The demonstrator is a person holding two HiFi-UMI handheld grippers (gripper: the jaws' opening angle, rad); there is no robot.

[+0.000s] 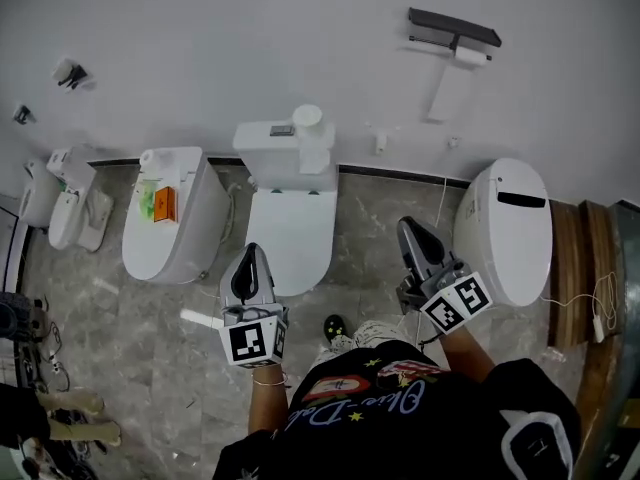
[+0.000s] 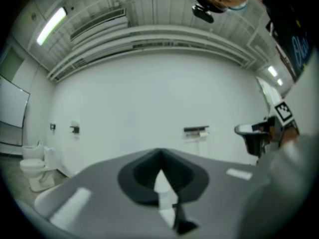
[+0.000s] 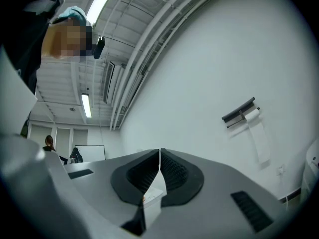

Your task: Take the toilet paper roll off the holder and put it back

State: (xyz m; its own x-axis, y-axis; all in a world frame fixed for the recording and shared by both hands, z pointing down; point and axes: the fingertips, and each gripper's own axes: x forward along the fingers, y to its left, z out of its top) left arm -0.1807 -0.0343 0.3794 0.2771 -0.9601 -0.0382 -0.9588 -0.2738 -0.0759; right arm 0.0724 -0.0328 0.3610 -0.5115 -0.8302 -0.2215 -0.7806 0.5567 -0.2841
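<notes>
Toilet paper roll (image 1: 470, 55) sat on the wall holder (image 1: 452, 25), long axis level along the wall, well apart, up-right of both. Right gripper (image 1: 410, 230) was nearer than left gripper (image 1: 252, 255). Both were closed and empty.

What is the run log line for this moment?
phase: before reach | left gripper: shut, empty | right gripper: shut, empty | toilet paper roll: on holder, sheet hanging

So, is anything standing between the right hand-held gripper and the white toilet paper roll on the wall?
Nothing visible does. Only open air lies between the right hand-held gripper and the white toilet paper roll on its dark wall holder. The white oval toilet stands lower.
</notes>
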